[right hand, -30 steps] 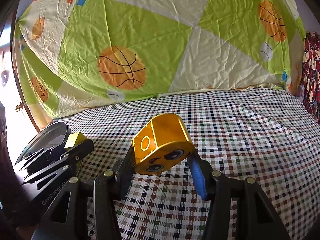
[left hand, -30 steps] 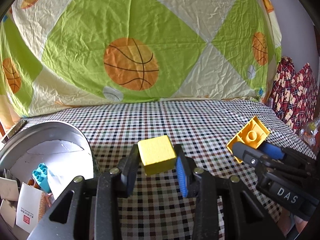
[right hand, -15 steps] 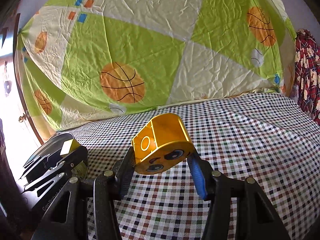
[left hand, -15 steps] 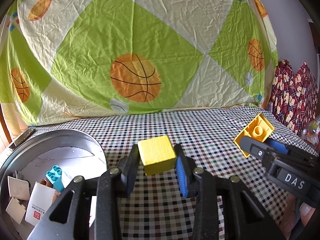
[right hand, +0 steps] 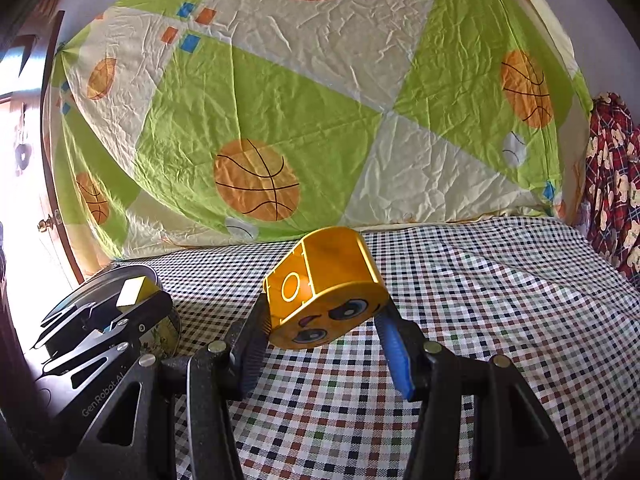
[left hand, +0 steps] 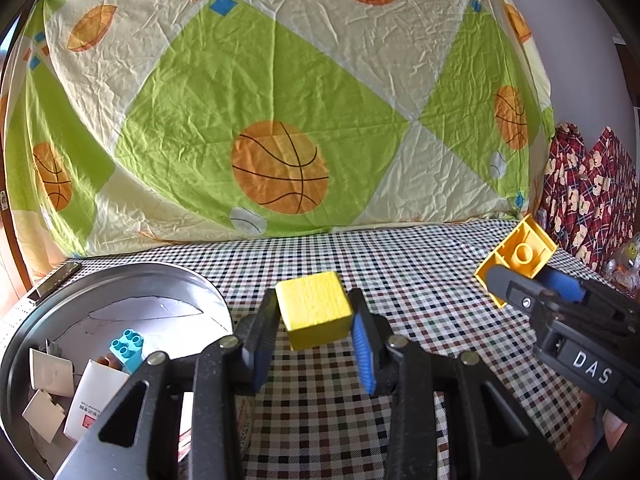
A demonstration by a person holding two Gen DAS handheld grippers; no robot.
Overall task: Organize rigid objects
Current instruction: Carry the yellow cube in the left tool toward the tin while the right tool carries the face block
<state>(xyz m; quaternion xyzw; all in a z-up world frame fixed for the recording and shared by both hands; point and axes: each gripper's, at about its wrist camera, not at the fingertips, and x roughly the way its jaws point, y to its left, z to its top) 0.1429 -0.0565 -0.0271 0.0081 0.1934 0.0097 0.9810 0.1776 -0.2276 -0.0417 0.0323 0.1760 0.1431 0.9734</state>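
While the left gripper (left hand: 316, 320) pinches a yellow cube (left hand: 314, 310) above the checked cloth (left hand: 420, 280), the right gripper (right hand: 324, 328) clamps an orange face block (right hand: 326, 286); beside them, the round metal tin (left hand: 120, 280) holds a blue brick (left hand: 127, 344) and white cards (left hand: 50, 372).

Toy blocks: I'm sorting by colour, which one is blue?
The small studded block in the metal tin; both blocks held in fingers are yellow.
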